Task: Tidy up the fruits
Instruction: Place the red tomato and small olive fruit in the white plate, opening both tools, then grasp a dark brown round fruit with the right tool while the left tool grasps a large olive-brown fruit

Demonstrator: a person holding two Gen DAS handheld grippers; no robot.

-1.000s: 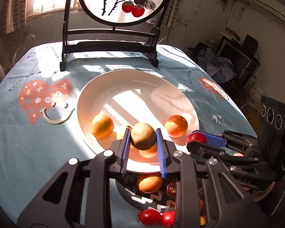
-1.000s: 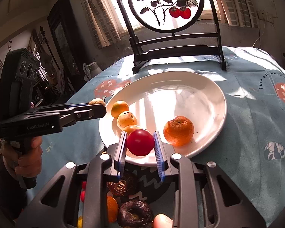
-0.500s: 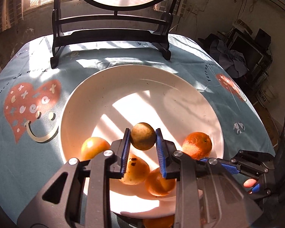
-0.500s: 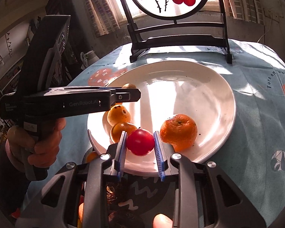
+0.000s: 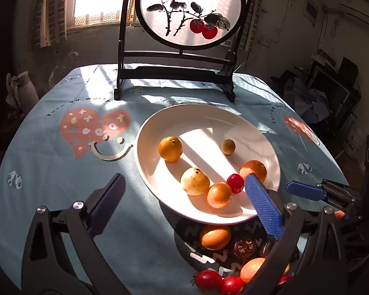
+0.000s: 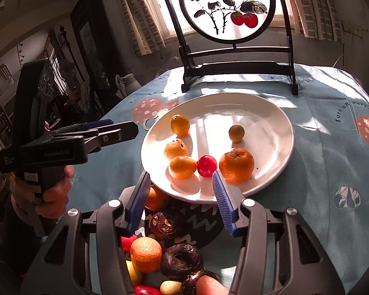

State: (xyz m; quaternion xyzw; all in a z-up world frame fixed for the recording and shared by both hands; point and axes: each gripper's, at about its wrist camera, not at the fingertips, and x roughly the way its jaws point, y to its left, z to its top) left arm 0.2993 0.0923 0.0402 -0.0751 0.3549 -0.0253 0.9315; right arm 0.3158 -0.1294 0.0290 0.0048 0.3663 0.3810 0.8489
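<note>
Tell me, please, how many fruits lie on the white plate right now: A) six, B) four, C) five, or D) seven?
A: the plate holds six: a tangerine, a cherry tomato, a small brown fruit, a pale yellow fruit and two orange ones; both tools are open and empty.

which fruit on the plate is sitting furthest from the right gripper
The small brownish-green round fruit, alone toward the far side of the white plate. The others sit nearer the right gripper, the red cherry tomato closest.
</note>
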